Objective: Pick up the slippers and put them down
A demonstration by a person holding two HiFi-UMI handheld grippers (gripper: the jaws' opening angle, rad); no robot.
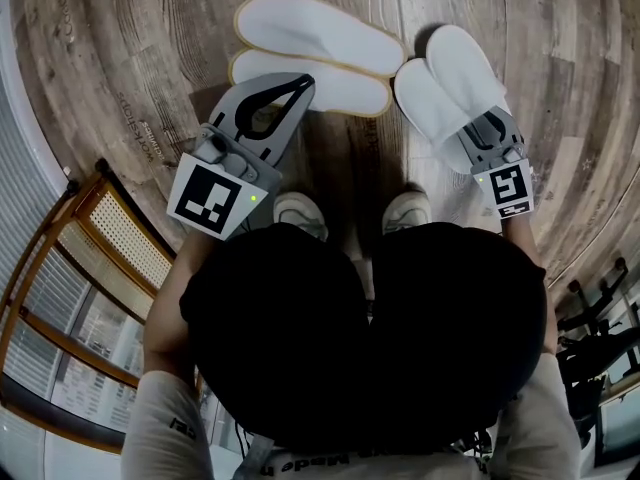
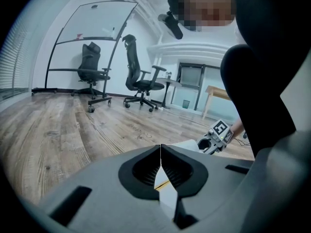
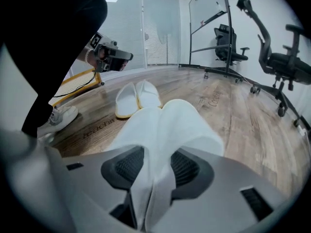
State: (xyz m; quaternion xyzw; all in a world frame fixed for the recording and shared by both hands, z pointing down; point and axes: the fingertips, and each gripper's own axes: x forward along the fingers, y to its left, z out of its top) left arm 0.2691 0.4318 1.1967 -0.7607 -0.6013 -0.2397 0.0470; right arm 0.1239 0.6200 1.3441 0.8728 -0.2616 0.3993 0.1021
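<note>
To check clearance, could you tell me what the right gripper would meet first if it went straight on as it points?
Most likely the pair of white slippers, which already lies between the right gripper's parted jaws.

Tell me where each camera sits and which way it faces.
Head view: on the person's head, facing steeply down at the floor; shows body, sneakers, left gripper, right gripper.
Left gripper view: rides the left gripper, faces across the room to office chairs; jaws shut on yellow-edged slippers.
Right gripper view: rides the right gripper, faces along the floor; white slippers between its jaws.
Shared: each gripper view shows the other gripper.
</note>
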